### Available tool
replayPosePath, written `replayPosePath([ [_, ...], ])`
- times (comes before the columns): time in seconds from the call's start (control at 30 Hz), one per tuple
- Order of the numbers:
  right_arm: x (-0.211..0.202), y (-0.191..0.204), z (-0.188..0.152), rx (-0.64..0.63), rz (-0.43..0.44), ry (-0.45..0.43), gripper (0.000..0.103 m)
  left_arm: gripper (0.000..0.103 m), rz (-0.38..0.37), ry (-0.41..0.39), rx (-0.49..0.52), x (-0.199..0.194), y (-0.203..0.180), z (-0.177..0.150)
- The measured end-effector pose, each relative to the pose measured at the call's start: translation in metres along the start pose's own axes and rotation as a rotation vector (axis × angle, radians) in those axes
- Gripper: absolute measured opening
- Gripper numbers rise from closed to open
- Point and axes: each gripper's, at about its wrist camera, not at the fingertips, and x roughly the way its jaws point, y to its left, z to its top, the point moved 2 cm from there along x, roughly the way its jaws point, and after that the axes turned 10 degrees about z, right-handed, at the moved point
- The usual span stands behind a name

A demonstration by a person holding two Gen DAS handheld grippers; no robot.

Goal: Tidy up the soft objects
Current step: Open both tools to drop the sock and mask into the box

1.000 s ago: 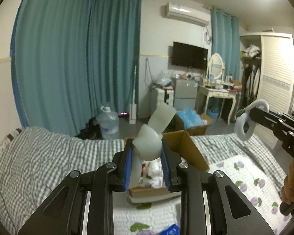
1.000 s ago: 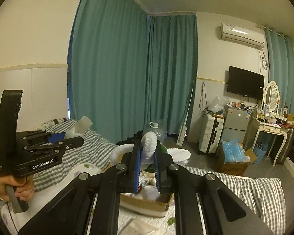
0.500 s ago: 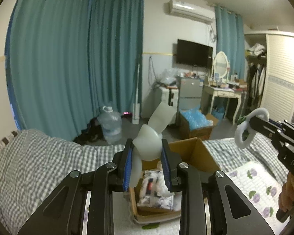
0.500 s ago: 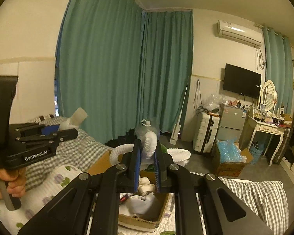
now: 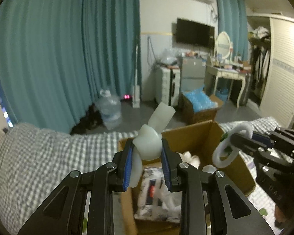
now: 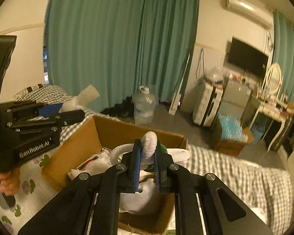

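My left gripper (image 5: 147, 146) is shut on a pale translucent soft piece (image 5: 149, 143) whose upper end sticks up past the pads. It hangs over the near left part of an open cardboard box (image 5: 190, 135) on the bed. My right gripper (image 6: 147, 150) is shut on a fuzzy white looped cord (image 6: 149, 144) with something green under it, above the same box (image 6: 115, 129). From the left wrist the right gripper (image 5: 232, 137) shows at the right with the white loop (image 5: 225, 152). From the right wrist the left gripper (image 6: 82, 114) shows at the left, holding the pale piece (image 6: 84, 96).
The box holds white soft things and a printed packet (image 5: 156, 192). A grey checked blanket (image 5: 39, 156) and a floral quilt (image 6: 29, 176) cover the bed. Beyond stand a water jug (image 5: 108, 109), a box of blue stuff (image 5: 201, 102), a dressing table (image 5: 229, 74) and teal curtains (image 5: 68, 49).
Both grippers have come down and forward toward the box, which now looks larger and closer beneath them. Both keep the same hold.
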Motion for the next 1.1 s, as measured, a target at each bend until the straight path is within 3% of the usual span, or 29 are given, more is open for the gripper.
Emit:
replayPosePath([
  [0.43, 0.053, -0.009, -0.03, -0.009, 0.018, 0.214, 0.012, 0.027, -0.022, 0.25, 0.05, 0.061, -0.031, -0.036],
  [0.6, 0.055, -0.004, -0.035, -0.034, 0.018, 0.235, 0.013, 0.032, -0.023, 0.272, 0.065, 0.061, -0.034, -0.036],
  [0.7, 0.052, 0.0, -0.033, -0.034, 0.022, 0.226, 0.021, 0.037, -0.014, 0.266, 0.067, 0.058, -0.032, -0.035],
  [0.87, 0.034, -0.004, -0.026, -0.009, 0.012, 0.171, 0.045, 0.037, -0.03, 0.248, 0.023, 0.052, -0.023, -0.027],
  [0.93, 0.026, -0.004, -0.022, -0.008, 0.002, 0.14, 0.051, 0.041, -0.042, 0.242, 0.004, 0.046, -0.02, -0.022],
  [1.1, 0.001, -0.009, -0.007, 0.017, 0.0, 0.066, 0.069, 0.069, 0.003, 0.188, -0.04, 0.026, -0.01, -0.01],
])
